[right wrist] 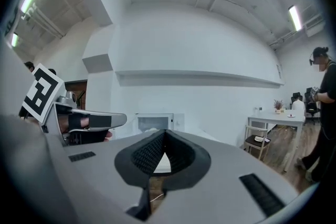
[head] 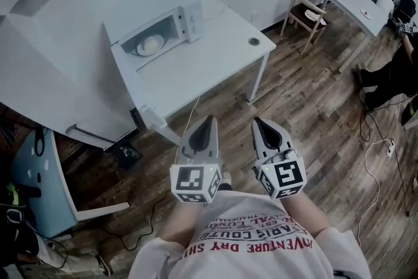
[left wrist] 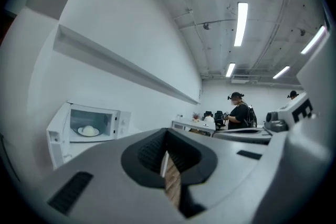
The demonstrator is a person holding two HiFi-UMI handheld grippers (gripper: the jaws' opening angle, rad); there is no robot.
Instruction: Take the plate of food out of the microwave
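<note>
Lies flat in the open microwave (head: 189, 19) toward the far-left corner of the desk (head: 209, 65): plate of food (head: 139, 48), round, no long axis, reachable only through the mouth facing the front edge. Well apart from it, with the plate ahead and to the left: left gripper (head: 209, 121), pinched shut and empty, likely the nearer one; just beside it the right gripper (head: 258, 122), likewise closed on nothing.

Bright even light is coming from ceiling strip lights (left wrist: 241, 18), upper right; shadows are falling soft. Gripper views are bending hard, corners going black, near foreground blurring. Head view is reading sharp; microwave (head: 163, 32) interior possibly lit.
</note>
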